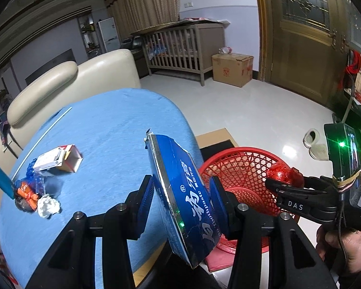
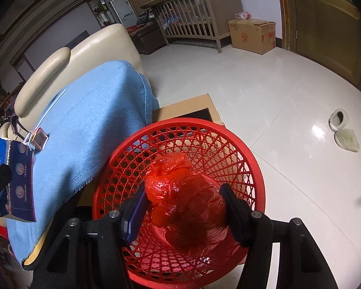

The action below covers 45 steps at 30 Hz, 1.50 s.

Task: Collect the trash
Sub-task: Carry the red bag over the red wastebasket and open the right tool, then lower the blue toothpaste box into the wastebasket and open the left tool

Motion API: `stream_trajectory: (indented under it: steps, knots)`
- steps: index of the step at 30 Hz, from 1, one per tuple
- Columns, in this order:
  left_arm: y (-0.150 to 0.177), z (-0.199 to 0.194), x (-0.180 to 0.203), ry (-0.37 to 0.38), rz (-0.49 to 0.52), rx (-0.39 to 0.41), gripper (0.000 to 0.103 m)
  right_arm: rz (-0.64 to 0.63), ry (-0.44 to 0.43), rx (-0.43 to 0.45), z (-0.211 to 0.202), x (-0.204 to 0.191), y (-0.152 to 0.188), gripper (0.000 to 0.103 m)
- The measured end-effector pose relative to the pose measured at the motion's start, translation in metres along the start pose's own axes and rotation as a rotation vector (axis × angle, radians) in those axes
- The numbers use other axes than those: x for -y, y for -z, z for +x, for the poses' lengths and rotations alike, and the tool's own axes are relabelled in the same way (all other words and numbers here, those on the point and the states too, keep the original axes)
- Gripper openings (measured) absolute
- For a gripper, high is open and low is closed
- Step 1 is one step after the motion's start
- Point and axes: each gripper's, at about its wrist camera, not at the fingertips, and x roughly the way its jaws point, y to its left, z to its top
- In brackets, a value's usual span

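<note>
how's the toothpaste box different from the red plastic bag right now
The toothpaste box is blue, flat-sided and printed; the red plastic bag is a crumpled, shiny wad. The box sits in the left tongs at the blue-covered table's edge, while the bag sits in the right tongs directly above the red basket. Both are off the table, gripped.

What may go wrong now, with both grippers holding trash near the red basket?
1. The right gripper holds the red bag over the basket; being bulky and light, it may bounce off the rim.
2. The left gripper pinches the long toothpaste box edgewise beside the right one; they might collide, or the box may miss.
</note>
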Motion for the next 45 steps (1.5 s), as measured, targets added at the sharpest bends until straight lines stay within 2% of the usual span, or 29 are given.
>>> stream_trajectory:
  steps: [4, 11, 35, 38, 42, 45]
  knots:
    - [-0.003, 0.004, 0.01, 0.012, 0.015, -0.008, 0.049, 0.012, -0.003, -0.002, 0.001, 0.005, -0.001, 0.064]
    - [-0.005, 0.016, 0.022, 0.028, 0.041, -0.035, 0.049, 0.046, -0.023, -0.006, 0.004, 0.013, -0.003, 0.073]
    - [0.003, 0.065, 0.066, 0.086, 0.129, -0.153, 0.051, 0.132, 0.026, 0.077, -0.016, 0.048, -0.014, 0.073]
    - [0.006, 0.071, 0.069, 0.094, 0.128, -0.174, 0.056, 0.14, 0.037, 0.08, -0.017, 0.051, -0.015, 0.073]
    - [0.009, 0.078, 0.069, 0.117, 0.112, -0.199, 0.07, 0.144, 0.049, 0.078, -0.017, 0.052, -0.015, 0.073]
    - [0.011, 0.078, 0.066, 0.123, 0.104, -0.209, 0.072, 0.141, 0.051, 0.081, -0.018, 0.052, -0.016, 0.075]
